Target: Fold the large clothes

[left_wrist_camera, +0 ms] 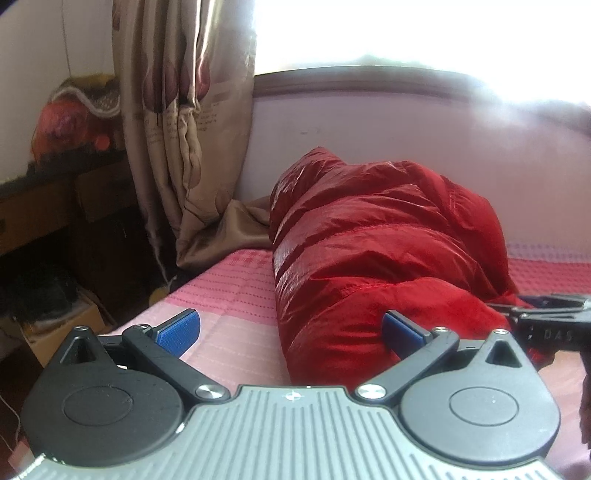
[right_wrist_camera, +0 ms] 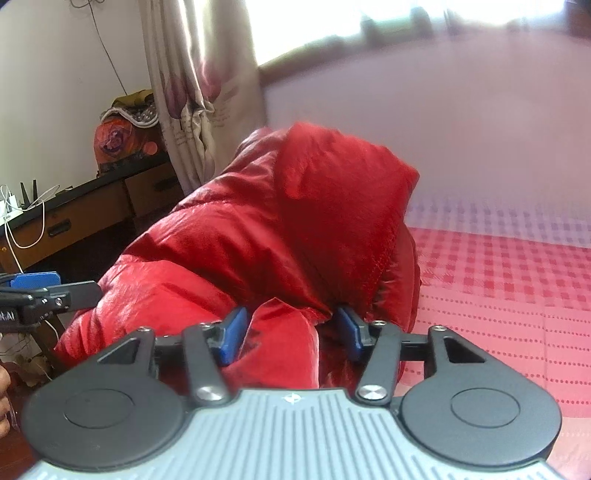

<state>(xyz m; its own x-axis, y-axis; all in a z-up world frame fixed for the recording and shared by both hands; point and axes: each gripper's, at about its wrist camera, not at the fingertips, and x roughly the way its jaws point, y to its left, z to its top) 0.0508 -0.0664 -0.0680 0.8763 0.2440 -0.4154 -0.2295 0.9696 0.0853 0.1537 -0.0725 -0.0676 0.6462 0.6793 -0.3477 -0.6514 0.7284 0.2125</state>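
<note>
right tool (right_wrist_camera: 290, 332): half-spread, astride red jacket (right_wrist_camera: 258, 221) fold | left tool (left_wrist_camera: 290, 328): spread wide

A bright window (left_wrist_camera: 424, 29) is seen along the top of both views — its light is blown out to white, and a dark wooden sill (left_wrist_camera: 369, 75) is set beneath it. A pale wall (left_wrist_camera: 369, 125) is found below the sill. A beige curtain (left_wrist_camera: 184, 110) printed with purple flowers is hung at the left of the window, its hem spread onto the bed (left_wrist_camera: 229, 291), which is covered in pink checked cloth. At the far left a dark wooden desk (right_wrist_camera: 92, 206) with drawers is placed against a white wall (right_wrist_camera: 55, 74); white cables (right_wrist_camera: 26, 221) are draped over it — a patterned bundle (right_wrist_camera: 125, 133) is piled at its far end.
</note>
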